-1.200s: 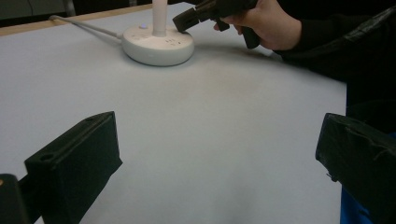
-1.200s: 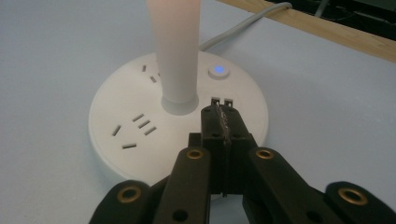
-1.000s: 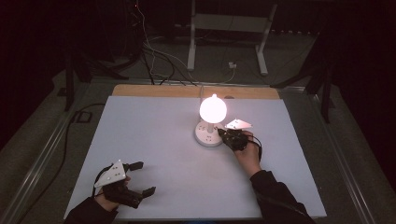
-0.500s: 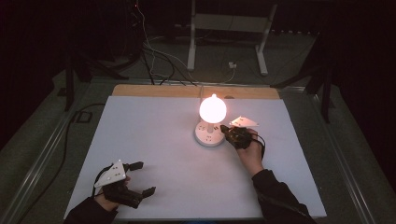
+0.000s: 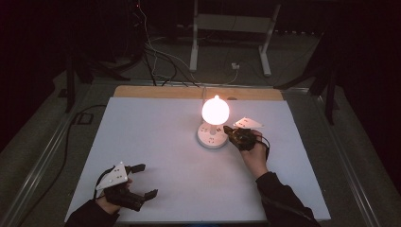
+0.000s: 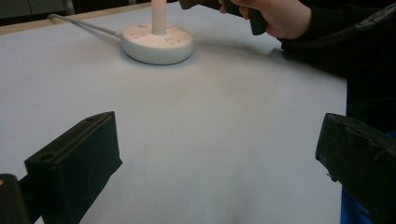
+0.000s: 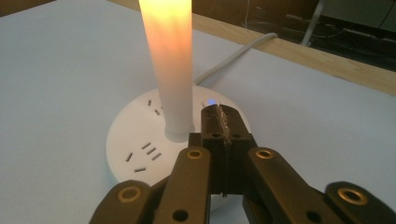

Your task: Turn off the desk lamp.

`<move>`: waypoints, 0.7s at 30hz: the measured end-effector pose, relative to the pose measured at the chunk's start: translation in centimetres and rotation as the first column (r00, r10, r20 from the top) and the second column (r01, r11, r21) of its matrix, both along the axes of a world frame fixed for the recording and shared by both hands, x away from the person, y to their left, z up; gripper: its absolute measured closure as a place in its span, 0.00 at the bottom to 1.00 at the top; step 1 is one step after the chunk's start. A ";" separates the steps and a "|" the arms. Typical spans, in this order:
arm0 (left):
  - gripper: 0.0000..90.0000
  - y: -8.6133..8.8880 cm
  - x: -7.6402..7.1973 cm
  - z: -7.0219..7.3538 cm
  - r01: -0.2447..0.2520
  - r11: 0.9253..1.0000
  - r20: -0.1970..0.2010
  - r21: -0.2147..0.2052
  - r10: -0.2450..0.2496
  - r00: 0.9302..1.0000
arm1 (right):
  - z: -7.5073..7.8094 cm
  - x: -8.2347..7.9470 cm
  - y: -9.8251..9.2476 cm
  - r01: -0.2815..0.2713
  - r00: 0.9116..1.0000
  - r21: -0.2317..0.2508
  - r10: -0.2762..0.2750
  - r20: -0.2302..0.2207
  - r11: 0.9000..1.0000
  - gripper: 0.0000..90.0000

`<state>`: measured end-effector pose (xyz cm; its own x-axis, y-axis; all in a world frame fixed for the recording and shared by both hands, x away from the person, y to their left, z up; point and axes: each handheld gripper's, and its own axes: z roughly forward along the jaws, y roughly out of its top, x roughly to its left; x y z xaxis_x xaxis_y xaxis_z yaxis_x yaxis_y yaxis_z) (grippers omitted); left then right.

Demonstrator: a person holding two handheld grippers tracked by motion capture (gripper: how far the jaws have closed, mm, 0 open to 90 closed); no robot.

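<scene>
High view, read left to right: the left gripper (image 5: 142,182) rests at the near left corner of the white table sheet (image 5: 156,142), in the same spot as a second ago, jaws spread wide and holding nothing — the left gripper view confirms bare sheet between them. Toward the centre stands the round white power-strip puck (image 5: 212,136) with its grey cable running to the far edge, and plugged upright into it the glowing frosted lamp (image 5: 215,110), lit in all three frames. The one change lies on the right: the right gripper (image 5: 227,130) has eased slightly away from the base compared with a second ago, though it remains touching or just beside the puck's right rim. In the right gripper view its jaws are pressed fully together with nothing between them, tips poised at the puck's top beside the small blue indicator light (image 7: 211,101). Judgement: the closed tip is being used as a pressing tool on a switch; with the lamp on, the switching step appears done or about to be repeated to turn it off.
</scene>
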<state>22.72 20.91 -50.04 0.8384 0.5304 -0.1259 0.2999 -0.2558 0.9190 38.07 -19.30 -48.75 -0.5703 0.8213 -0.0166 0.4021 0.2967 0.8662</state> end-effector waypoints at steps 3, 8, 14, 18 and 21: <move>0.00 0.0 0.0 0.0 -0.002 1.000 -0.002 -0.006 0.002 1.000 | 0.0 0.0 0.0 0.002 1.000 0.000 -0.002 -0.003 1.000 1.00; 0.00 0.0 0.0 0.0 0.001 1.000 0.001 -0.001 -0.001 1.000 | -0.4 0.1 0.1 0.002 1.000 -0.007 -0.002 -0.011 1.000 1.00; 0.01 0.0 0.0 0.0 0.000 1.000 0.000 -0.002 0.000 1.000 | -1.1 0.4 0.2 0.001 1.000 -0.018 -0.002 -0.029 1.000 1.00; 0.00 0.0 0.0 0.0 0.000 1.000 -0.001 0.001 0.000 1.000 | -1.4 0.5 0.2 0.004 0.999 -0.021 -0.005 -0.038 1.000 1.00; 0.00 0.0 0.0 0.0 -0.001 1.000 -0.001 -0.003 0.001 1.000 | -1.7 0.6 0.3 0.004 0.999 -0.030 -0.005 -0.043 1.000 1.00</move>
